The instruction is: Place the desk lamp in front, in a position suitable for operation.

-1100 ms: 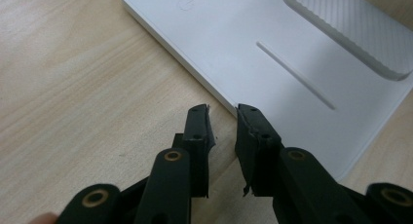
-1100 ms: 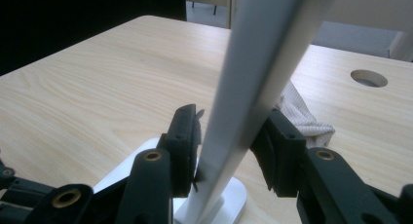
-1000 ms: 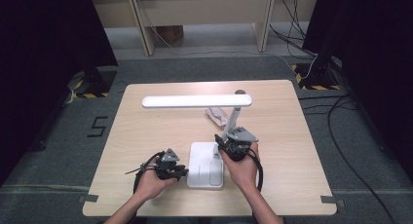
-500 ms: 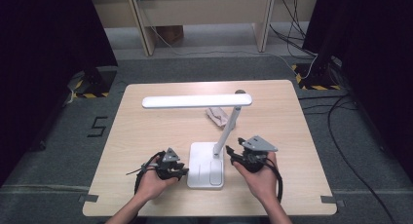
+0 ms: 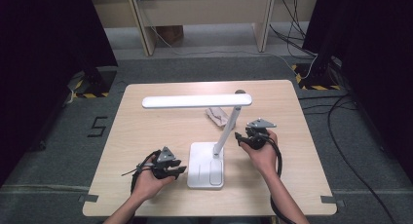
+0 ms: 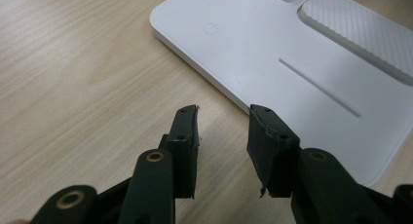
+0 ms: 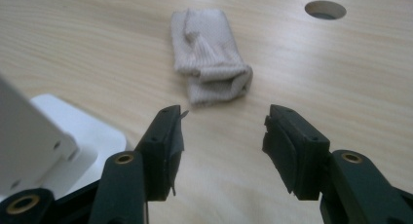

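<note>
Beside the white flat-based desk lamp on the wooden table, both grippers' jaws are opening empty, the right gripper likely lining up next on the folded beige cloth behind the lamp's stem, the left gripper hovering at the base's edge.

The right gripper is hovering low over the wooden table, its two black jaws standing wide apart with nothing but bare wood between them, having just been opening and then easing slightly closed. Ahead of the jaws, a folded beige cloth is lying flat on the table, apart from the fingertips. At the left edge, the white lamp base is sitting just beside the left jaw. A round hole is showing in the tabletop far off.
</note>
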`<state>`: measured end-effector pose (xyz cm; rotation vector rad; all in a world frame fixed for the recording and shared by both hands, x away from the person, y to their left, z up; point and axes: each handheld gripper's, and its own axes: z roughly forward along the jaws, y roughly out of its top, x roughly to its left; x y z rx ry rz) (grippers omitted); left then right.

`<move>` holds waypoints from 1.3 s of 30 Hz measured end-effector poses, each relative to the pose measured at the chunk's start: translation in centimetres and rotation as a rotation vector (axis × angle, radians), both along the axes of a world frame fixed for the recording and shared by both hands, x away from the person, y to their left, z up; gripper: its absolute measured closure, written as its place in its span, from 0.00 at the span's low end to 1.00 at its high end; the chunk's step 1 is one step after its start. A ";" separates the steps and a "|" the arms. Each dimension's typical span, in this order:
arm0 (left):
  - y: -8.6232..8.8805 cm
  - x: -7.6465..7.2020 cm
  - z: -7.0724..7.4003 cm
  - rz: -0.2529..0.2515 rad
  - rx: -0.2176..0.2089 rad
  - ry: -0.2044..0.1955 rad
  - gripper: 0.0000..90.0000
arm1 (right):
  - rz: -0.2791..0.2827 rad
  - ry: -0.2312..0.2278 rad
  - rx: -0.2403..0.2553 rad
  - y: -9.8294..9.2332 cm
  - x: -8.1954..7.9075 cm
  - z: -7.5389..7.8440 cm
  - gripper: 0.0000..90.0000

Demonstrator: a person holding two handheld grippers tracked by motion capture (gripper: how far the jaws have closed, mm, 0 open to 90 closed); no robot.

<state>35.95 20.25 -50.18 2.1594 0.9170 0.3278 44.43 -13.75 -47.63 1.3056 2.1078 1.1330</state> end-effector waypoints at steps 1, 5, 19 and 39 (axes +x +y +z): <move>0.0 0.0 0.0 0.000 0.000 0.000 0.69 | 0.000 0.000 0.000 0.0 0.0 0.0 0.53; 0.5 -0.3 -0.1 0.013 -0.032 -0.009 0.67 | -0.007 0.015 0.001 0.7 2.1 0.2 0.53; 1.6 -0.9 -1.1 0.036 -0.093 -0.039 0.64 | -0.059 0.081 0.012 2.9 7.6 -0.5 0.51; 1.4 -1.0 -1.6 0.034 -0.085 -0.044 0.63 | -0.048 0.194 -0.049 4.2 9.4 -2.8 0.49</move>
